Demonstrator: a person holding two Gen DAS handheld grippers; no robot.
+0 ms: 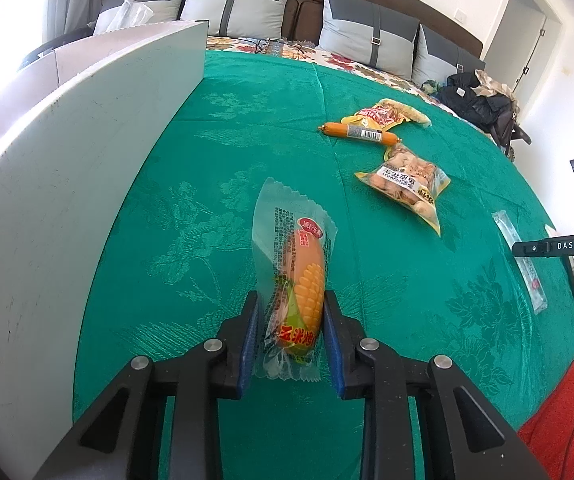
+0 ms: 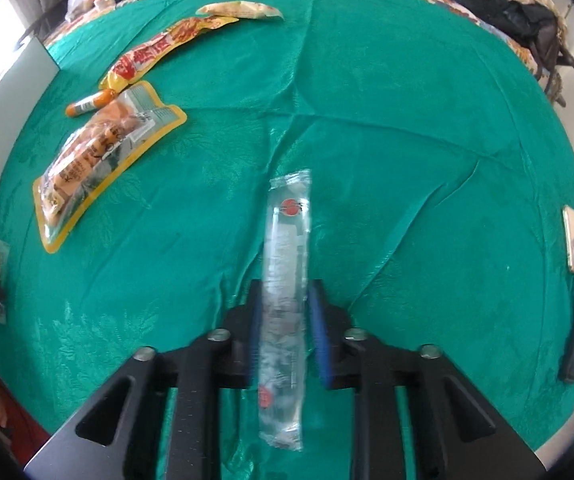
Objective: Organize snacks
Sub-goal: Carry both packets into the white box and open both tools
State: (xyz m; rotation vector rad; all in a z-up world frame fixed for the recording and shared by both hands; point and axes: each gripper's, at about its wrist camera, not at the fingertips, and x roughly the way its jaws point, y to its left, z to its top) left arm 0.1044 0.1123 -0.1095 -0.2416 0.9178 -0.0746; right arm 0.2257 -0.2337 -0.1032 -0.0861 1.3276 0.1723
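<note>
A corn sausage [image 1: 299, 288] in a clear wrapper printed with a yellow cob pointed away, its near end pinched between blue pads. A long clear stick pack [image 2: 287, 280] with a red round mark lay lengthwise, likewise pinched at its near half. Farther off on the green cloth, a yellow-edged peanut bag [image 1: 407, 188] lay flat, with a small orange sausage [image 1: 361, 131] just beyond it, touching a yellow-and-red packet [image 1: 387, 114].
</note>
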